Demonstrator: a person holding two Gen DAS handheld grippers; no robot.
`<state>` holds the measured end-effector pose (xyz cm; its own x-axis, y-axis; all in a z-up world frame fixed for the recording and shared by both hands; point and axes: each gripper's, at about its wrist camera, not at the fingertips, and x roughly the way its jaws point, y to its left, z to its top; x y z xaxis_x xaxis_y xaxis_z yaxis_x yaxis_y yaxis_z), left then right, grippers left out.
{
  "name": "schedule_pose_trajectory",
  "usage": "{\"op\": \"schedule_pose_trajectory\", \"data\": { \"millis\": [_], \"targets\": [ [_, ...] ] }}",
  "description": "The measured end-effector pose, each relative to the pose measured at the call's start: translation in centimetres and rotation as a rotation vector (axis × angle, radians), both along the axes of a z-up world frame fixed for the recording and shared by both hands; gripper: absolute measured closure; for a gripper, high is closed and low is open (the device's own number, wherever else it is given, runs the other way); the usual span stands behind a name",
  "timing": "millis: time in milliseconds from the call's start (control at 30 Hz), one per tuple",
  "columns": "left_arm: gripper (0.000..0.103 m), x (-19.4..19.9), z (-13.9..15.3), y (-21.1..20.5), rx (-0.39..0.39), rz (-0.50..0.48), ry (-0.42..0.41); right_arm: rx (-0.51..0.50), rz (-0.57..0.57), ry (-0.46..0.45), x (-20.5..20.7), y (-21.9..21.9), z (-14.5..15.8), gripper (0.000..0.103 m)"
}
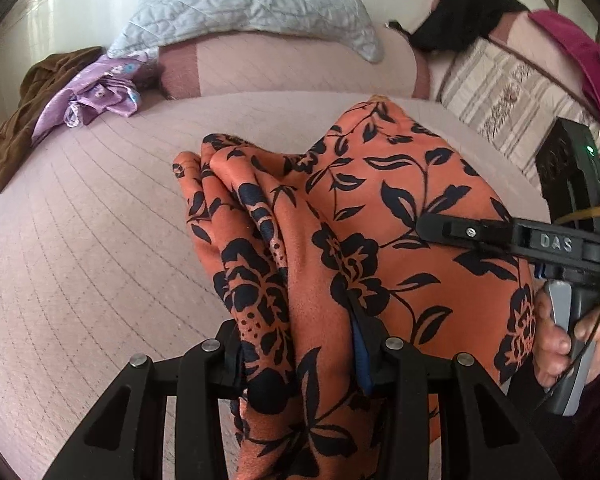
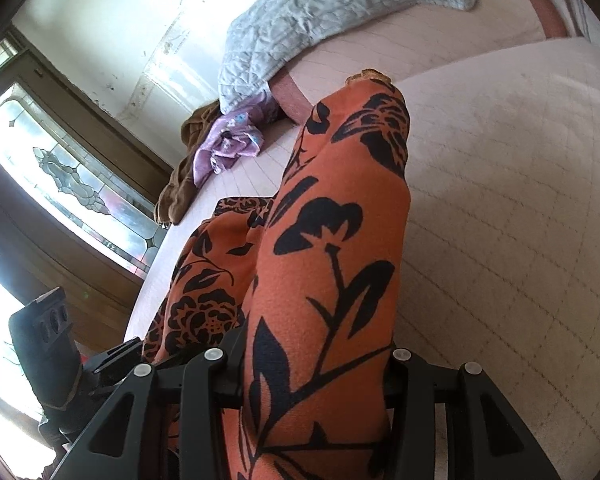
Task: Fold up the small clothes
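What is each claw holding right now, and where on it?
Both grip the orange floral garment. The left claw pinches a bunched fold at its near end; the right claw clamps another gathered section near its near edge.

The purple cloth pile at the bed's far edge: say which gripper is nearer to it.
Left, as far as I can judge. The left gripper grips the orange floral garment on the side toward the purple cloth; the right gripper grips it farther over.

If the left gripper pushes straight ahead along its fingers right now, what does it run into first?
The left gripper is shut on the orange floral garment, so bunched cloth fills the line just ahead. Beyond it probably comes the pink quilted bedspread, then the grey pillow; depth is unclear.
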<state>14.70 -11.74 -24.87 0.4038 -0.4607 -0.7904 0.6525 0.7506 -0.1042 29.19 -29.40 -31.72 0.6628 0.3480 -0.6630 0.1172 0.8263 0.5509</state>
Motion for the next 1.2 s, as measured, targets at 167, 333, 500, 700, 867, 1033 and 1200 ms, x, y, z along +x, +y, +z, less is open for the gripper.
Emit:
{"op": "schedule_pose_trajectory", "data": {
  "millis": [167, 333, 500, 700, 867, 1033, 1200],
  "targets": [
    [0.059, -0.2, -1.3, -0.5, 0.065, -0.017, 0.017, 0.045, -0.001, 0.071, 0.0, -0.9, -3.1, 0.057],
    [0.050, -0.4, -0.9, 0.0, 0.090, -0.018, -0.023, 0.146, -0.048, 0.117, 0.3, -2.2, -4.9, 0.045],
    [0.042, -2.4, 0.0, 1.3, 0.123, 0.015, -0.141, 0.027, -0.063, 0.123, -0.3, -1.3, -2.7, 0.044],
    [0.040, -4.2, -0.7, 3.5, 0.087, 0.113, -0.151, -0.139, -0.159, 0.030, -3.1, -1.2, 1.6, 0.044],
    [0.029, -4.7, -1.7, 4.3, 0.074, 0.161, -0.162, -0.166, -0.121, -0.048, -1.6, 1.1, 3.4, 0.049],
    [0.026, -5.2, -1.4, 4.3, 0.095, 0.193, -0.177, -0.221, -0.106, 0.098, 1.1, 3.2, -0.4, 0.048],
    [0.026, -6.9, 0.7, 3.8, 0.145, 0.263, -0.215, -0.288, -0.088, 0.101, 0.6, 5.5, 2.6, 0.048]
  ]
}}
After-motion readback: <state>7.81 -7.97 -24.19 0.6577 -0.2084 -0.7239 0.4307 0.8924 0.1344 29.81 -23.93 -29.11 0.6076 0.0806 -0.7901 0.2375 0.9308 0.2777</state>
